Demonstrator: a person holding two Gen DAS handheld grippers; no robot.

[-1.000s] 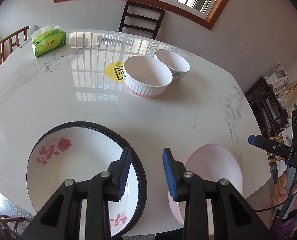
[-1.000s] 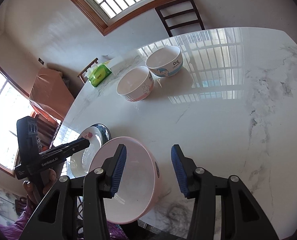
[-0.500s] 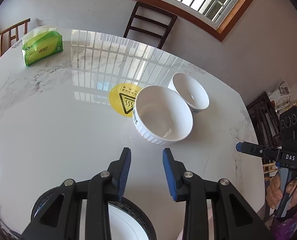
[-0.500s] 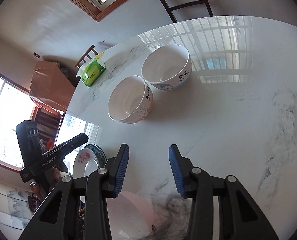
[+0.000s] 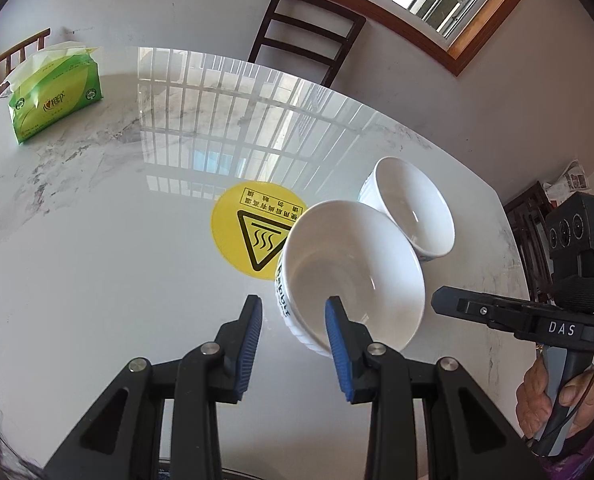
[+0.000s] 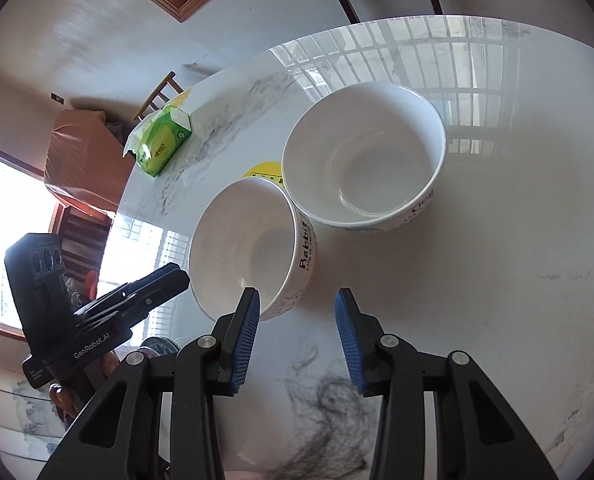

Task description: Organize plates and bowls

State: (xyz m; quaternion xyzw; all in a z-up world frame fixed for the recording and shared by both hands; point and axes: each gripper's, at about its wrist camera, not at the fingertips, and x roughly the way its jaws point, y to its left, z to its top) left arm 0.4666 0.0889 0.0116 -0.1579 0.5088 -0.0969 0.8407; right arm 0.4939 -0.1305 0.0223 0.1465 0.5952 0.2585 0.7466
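Observation:
Two white bowls stand side by side on the marble table. The nearer "Rabbit" bowl (image 5: 353, 276) (image 6: 253, 248) has a ribbed wall. The second bowl (image 5: 413, 208) (image 6: 365, 156) stands just behind it. My left gripper (image 5: 293, 312) is open and empty, its jaws either side of the Rabbit bowl's near left rim, apart from it. My right gripper (image 6: 297, 308) is open and empty, with the Rabbit bowl's near right wall between its jaws. The plates are out of view.
A round yellow hot-surface sticker (image 5: 257, 232) lies on the table left of the bowls. A green tissue pack (image 5: 53, 100) (image 6: 163, 142) sits at the far left edge. A dark chair (image 5: 301, 32) stands behind the table. The marble table (image 5: 97, 260) extends left.
Both grippers have moved forward over the table from the plate and pink bowl at the near edge to the two white bowls. Both stayed open.

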